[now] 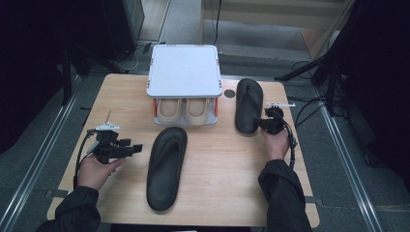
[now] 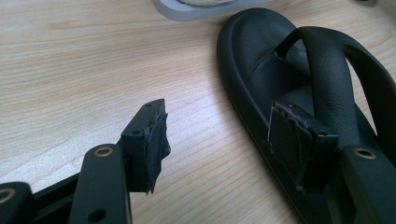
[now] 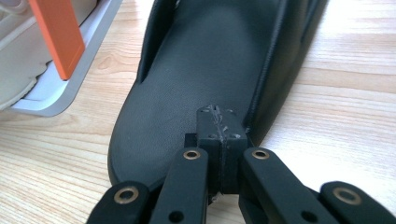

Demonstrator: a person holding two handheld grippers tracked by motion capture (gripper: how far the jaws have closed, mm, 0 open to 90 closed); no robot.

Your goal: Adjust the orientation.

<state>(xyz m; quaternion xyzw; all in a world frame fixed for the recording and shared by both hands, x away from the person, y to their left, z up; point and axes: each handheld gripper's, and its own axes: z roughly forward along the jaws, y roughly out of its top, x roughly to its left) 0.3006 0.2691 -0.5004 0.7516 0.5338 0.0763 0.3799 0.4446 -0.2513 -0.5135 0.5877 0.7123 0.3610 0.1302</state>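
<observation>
Right gripper (image 3: 219, 122) has its jaws pressed flat together, nothing between them, tips over the heel end of a black sandal (image 3: 205, 70) – it runs off toward 12 o'clock. Orange post (image 3: 58, 35) of a grey rack (image 3: 70, 88) at 10 o'clock, wooden table (image 3: 345, 107) underneath.

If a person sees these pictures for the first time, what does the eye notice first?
Two black flip-flops lie on the wooden table: one flip-flop at the centre, the other flip-flop further right, with the shut right gripper at its heel. Behind them, a grey shoe rack holds beige shoes.
</observation>
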